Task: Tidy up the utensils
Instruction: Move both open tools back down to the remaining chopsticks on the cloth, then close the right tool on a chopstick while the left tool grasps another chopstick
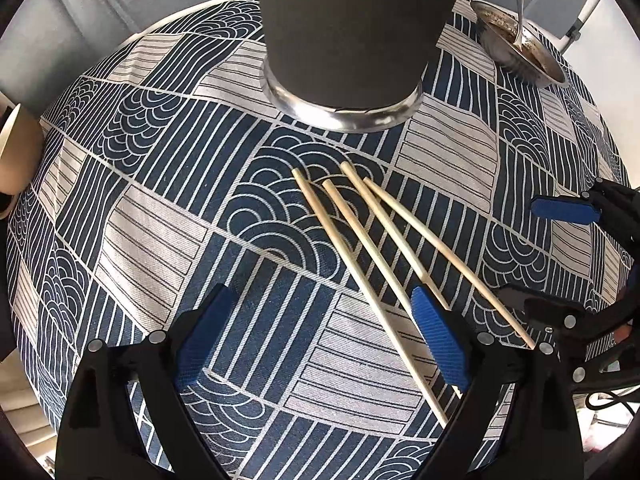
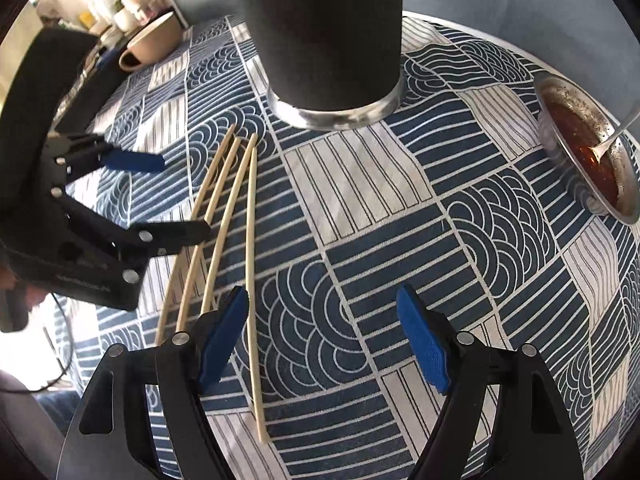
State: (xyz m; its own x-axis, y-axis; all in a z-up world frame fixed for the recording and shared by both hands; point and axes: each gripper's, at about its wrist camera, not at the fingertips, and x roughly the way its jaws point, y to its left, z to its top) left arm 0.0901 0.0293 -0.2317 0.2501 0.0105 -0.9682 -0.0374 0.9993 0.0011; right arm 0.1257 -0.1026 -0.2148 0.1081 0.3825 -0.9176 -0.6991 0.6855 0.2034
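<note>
Here chopsticks (image 1: 384, 256) lie beside the left gripper's (image 1: 324, 344) spread fingers (image 1: 440, 340).

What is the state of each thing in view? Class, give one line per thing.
Chopsticks: four, lying loose on the tablecloth, fanned out, not gripped.
Dark tumbler: upright, beyond the chopsticks.
Steel bowl: sauce inside, spoon resting in it.
Mug: lying on its side.
Left gripper: open, empty.
Right gripper: open, empty.

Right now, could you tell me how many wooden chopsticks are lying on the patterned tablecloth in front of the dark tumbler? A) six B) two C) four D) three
C: four chopsticks lie fanned out side by side on the tablecloth, near the tumbler.
</note>
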